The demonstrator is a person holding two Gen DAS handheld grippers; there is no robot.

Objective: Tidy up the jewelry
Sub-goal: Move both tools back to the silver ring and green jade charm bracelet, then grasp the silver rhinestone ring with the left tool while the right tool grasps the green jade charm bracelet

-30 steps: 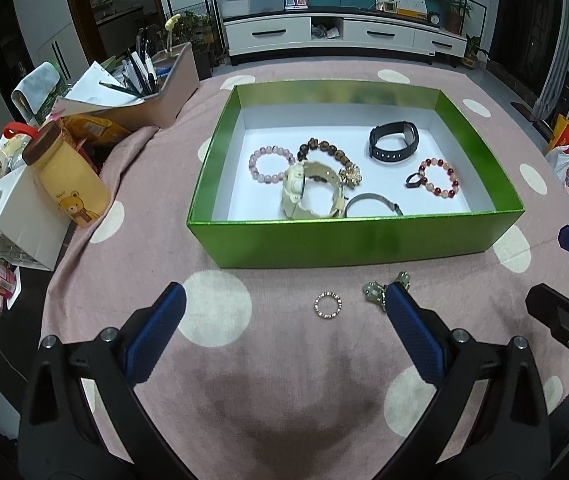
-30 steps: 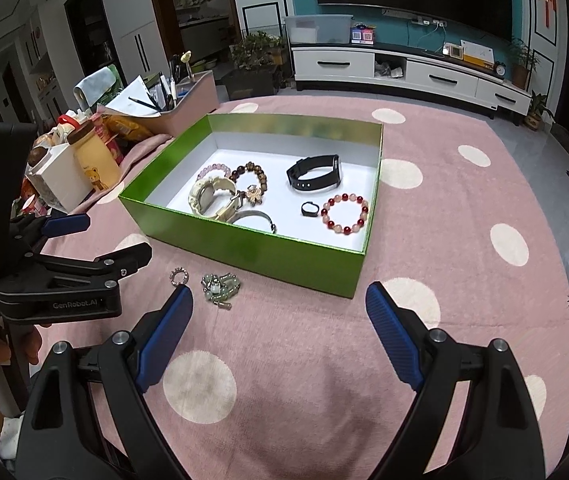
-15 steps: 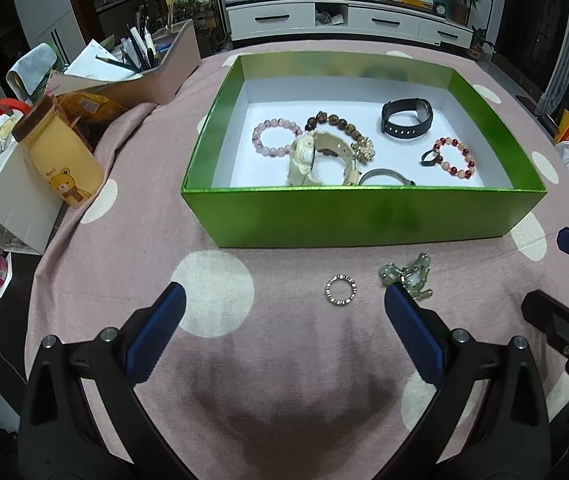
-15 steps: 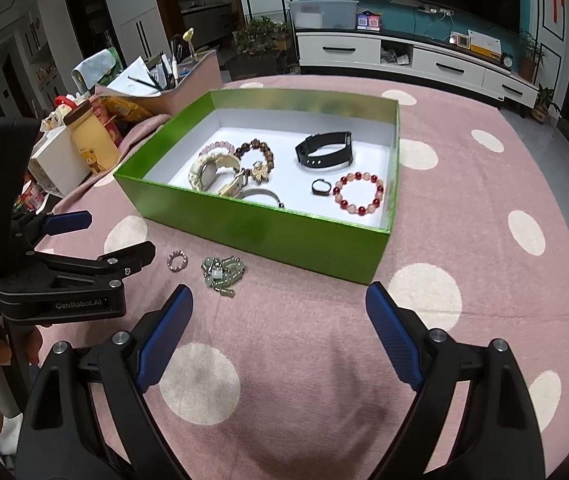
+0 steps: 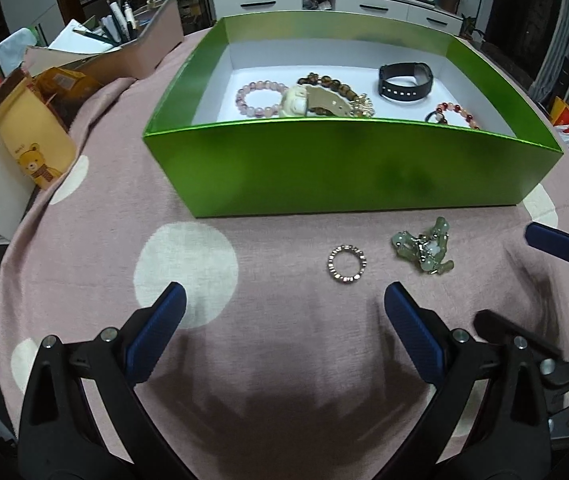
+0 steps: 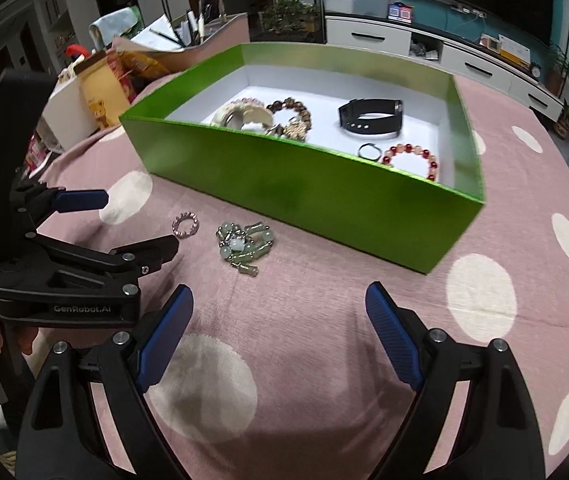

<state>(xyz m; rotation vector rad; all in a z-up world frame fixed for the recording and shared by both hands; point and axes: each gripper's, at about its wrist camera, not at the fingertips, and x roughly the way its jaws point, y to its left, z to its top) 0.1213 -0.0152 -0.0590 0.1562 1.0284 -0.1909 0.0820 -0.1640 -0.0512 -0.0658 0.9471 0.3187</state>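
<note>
A small beaded ring (image 5: 346, 264) lies on the pink cloth just ahead of my open left gripper (image 5: 284, 320). A green jade bracelet (image 5: 424, 250) lies bunched to its right, in front of the green box (image 5: 344, 176). The box holds several bracelets, a cream watch and a black band (image 5: 404, 80). In the right wrist view the ring (image 6: 185, 225) and jade bracelet (image 6: 244, 246) lie ahead to the left of my open, empty right gripper (image 6: 280, 320). The left gripper (image 6: 136, 222) shows there low over the cloth beside the ring.
A yellow bear jar (image 5: 30, 136), a white carton and a pen holder with papers (image 5: 124, 40) crowd the table's left side. The box's near wall stands close behind the loose jewelry. The polka-dot cloth (image 6: 484, 292) spreads to the right of the box.
Both grippers have moved lower and forward toward the ring and jade bracelet, which now look nearer. Both stay open. The jewelry has not moved.
</note>
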